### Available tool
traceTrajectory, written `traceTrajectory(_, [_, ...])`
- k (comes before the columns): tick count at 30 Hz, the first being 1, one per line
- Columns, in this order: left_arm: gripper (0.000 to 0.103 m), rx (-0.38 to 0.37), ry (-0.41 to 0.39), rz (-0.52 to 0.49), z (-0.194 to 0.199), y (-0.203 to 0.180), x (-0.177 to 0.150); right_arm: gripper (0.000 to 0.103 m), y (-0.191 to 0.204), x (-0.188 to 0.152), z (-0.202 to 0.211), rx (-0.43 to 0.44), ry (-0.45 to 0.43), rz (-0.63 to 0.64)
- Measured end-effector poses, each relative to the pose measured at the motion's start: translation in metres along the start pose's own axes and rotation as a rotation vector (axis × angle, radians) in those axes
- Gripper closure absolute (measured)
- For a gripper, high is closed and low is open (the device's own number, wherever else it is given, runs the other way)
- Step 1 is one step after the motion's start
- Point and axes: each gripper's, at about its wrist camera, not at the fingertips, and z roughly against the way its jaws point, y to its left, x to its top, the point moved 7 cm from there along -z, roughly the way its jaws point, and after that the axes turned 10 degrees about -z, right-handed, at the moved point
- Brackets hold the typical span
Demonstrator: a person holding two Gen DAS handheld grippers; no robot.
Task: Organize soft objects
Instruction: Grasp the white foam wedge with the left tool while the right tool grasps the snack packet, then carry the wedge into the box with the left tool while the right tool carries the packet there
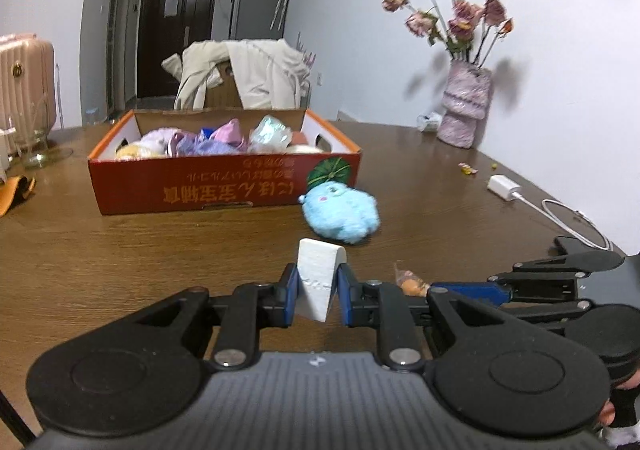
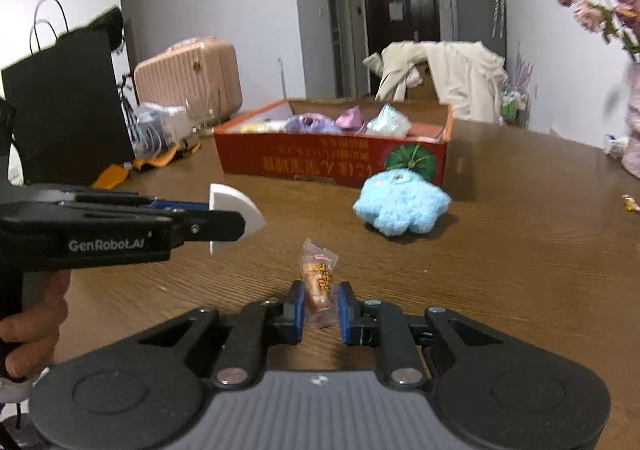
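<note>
My left gripper (image 1: pixel 318 286) is shut on a white wedge-shaped foam piece (image 1: pixel 318 274), held above the wooden table (image 1: pixel 120 250). From the right wrist view the same white piece (image 2: pixel 234 209) juts out of the left gripper at the left. My right gripper (image 2: pixel 318 308) is shut on a small wrapped snack (image 2: pixel 318 276) in clear plastic. A fluffy light-blue plush toy (image 1: pixel 342 213) (image 2: pixel 400 205) lies on the table against the red cardboard box (image 1: pixel 224 185) (image 2: pixel 332 163), which holds several soft toys.
A vase of dried roses (image 1: pixel 464 105) stands at the right by the wall. A white charger and cable (image 1: pixel 520 193) lie at the right edge. A chair draped with a cream coat (image 1: pixel 244 73), a pink suitcase (image 2: pixel 188 77) and a black bag (image 2: pixel 64 105) stand around.
</note>
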Motion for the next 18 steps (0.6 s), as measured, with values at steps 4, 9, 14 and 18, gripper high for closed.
traceTrajectory(4, [0.082,0.004,-0.036,-0.015,0.024,-0.011,0.003,0.087,0.001,-0.002,0.028,0.000,-0.048,-0.017])
traceTrajectory(9, [0.082,-0.012,-0.049,0.008,0.041,-0.019,0.002,0.087,0.005,-0.007,0.050,0.015,-0.071,-0.012])
traceTrajectory(14, [0.082,-0.002,-0.054,0.013,0.041,-0.018,0.004,0.087,0.003,-0.007,0.055,0.024,-0.078,-0.021])
traceTrajectory(18, [0.082,-0.007,-0.059,0.001,0.030,-0.012,0.017,0.087,-0.003,0.005,0.050,0.023,-0.092,-0.035])
